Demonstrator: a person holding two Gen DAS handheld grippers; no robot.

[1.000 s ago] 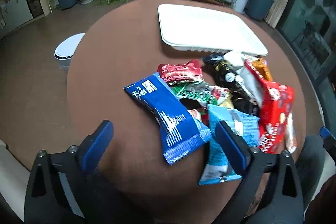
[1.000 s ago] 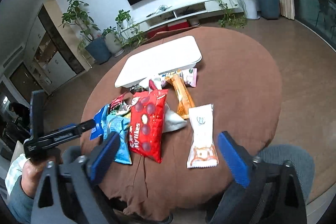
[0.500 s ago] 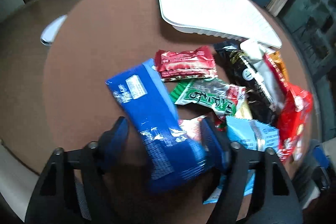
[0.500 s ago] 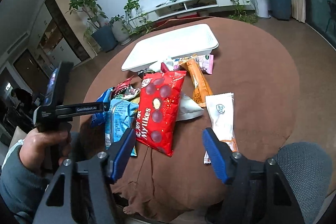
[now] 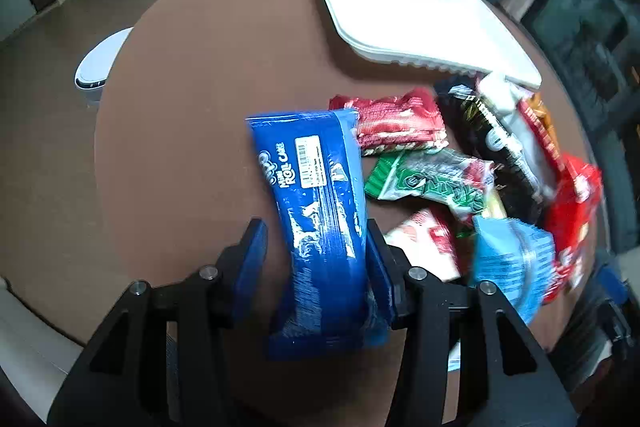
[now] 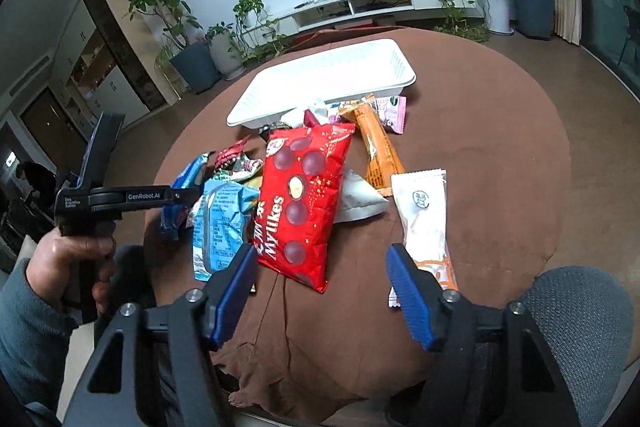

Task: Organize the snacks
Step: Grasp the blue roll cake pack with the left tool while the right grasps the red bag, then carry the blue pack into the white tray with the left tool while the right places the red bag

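**Snacks on the round table: blue packet now between our left jaws**

Item one: blue packet [image 5: 320, 203]. A second ago it lay flat ahead of our left gripper [image 5: 316, 251], which stood wide and clear of it. Now the gripper has come down over the packet's near half and its jaws are closing. The right-hand pad touches the wrapper's edge; a gap shows at the left-hand pad, so we do not yet count this a firm hold. The far end of the packet points away from us, toward the white tray [image 5: 412, 15].

Item two: white tray. It sits beyond the pile, well ahead of both tools, and holds nothing we can see.

Item three: our right gripper [image 6: 320, 279]. It hangs open over the tablecloth with nothing between its pads. The red bag [image 6: 304, 203] lies just ahead of its left pad, and the white bar [image 6: 424, 211] runs beside its right pad.

Item four: the remaining pile, comprising a light blue packet [image 5: 512, 263], a green wrapper [image 5: 432, 179], a red ribbed packet [image 5: 396, 123] and an orange bar [image 6: 378, 151], all untouched to the right of the left tool.

Judgement: sorting has barely begun. Once the squeeze finishes, the blue packet looks set to be the first snack carried to the tray.
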